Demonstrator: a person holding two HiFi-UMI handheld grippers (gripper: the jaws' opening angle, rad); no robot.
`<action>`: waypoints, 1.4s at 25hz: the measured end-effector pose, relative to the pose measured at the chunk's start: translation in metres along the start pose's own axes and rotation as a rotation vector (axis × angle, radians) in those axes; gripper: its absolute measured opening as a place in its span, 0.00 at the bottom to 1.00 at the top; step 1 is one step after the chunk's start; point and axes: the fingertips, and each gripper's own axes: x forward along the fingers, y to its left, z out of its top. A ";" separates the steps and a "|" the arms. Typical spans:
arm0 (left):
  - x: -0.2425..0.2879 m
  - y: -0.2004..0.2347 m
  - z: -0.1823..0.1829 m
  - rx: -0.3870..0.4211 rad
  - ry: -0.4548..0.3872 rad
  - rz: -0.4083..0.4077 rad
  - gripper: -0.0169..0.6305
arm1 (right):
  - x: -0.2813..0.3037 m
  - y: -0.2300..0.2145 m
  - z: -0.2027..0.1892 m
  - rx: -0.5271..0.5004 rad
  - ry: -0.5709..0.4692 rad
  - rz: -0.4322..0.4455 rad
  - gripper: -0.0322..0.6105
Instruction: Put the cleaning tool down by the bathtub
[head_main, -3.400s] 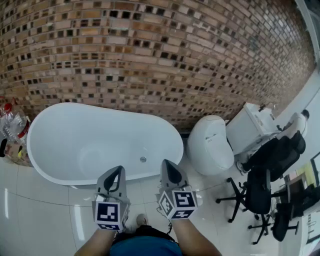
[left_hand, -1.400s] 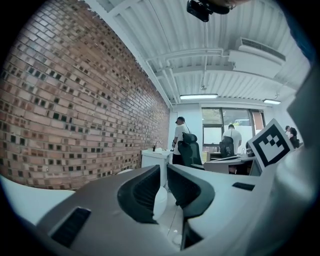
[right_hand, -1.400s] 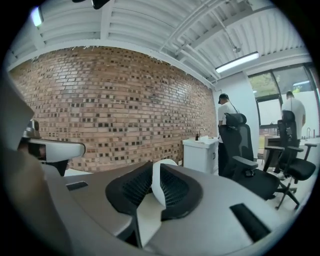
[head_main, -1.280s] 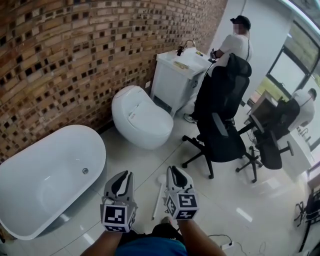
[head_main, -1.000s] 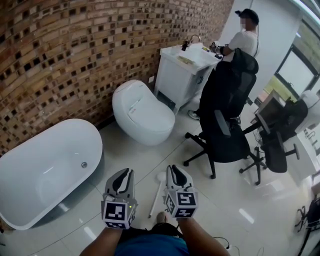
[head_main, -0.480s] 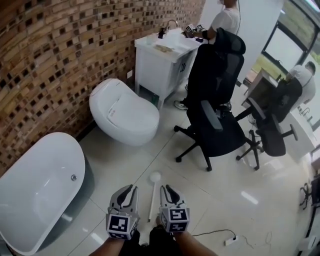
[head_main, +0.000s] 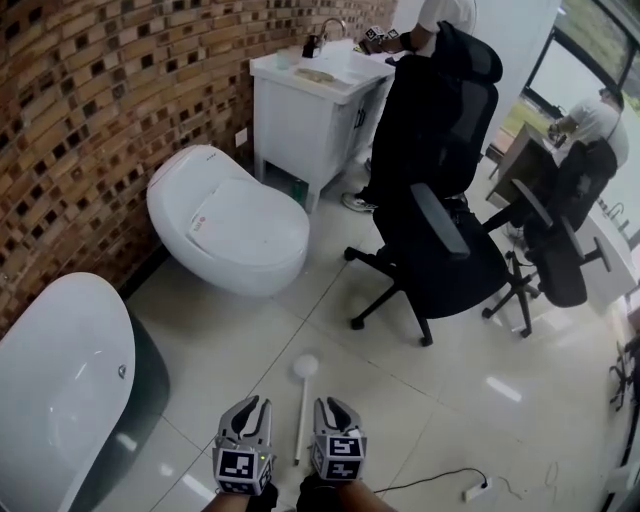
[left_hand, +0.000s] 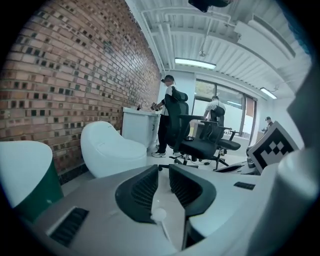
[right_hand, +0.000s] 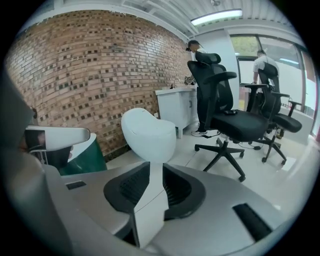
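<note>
The cleaning tool (head_main: 302, 408), a thin white stick with a round head, lies on the glossy floor tiles between my two grippers, and neither one touches it. My left gripper (head_main: 248, 408) is just left of the handle, open a little and empty. Its round head (left_hand: 159, 215) shows on the floor through the left gripper's (left_hand: 164, 182) gap. My right gripper (head_main: 332, 406) is just right of the handle; its jaws are opening with nothing between them (right_hand: 156, 187). The white bathtub (head_main: 55, 400) stands at the left, about a tub's width from the tool.
A white toilet (head_main: 225, 215) and a white sink cabinet (head_main: 310, 95) stand along the brick wall. Black office chairs (head_main: 440, 240) crowd the right side. A person (head_main: 440, 12) stands at the sink, another at the far right. A power strip (head_main: 478, 490) lies on the floor.
The head view has swung right, so the bathtub slid to the left edge and the chairs came in. Both grippers sit lower in the frame. The tool stays on the floor.
</note>
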 end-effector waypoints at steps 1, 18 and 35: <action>0.010 0.001 -0.010 0.004 0.002 -0.004 0.13 | 0.012 -0.006 -0.010 0.003 0.004 -0.007 0.21; 0.140 0.025 -0.211 0.001 0.144 -0.037 0.13 | 0.169 -0.051 -0.202 0.068 0.165 -0.001 0.24; 0.252 0.052 -0.432 -0.049 0.338 -0.041 0.13 | 0.308 -0.094 -0.415 0.051 0.419 0.008 0.24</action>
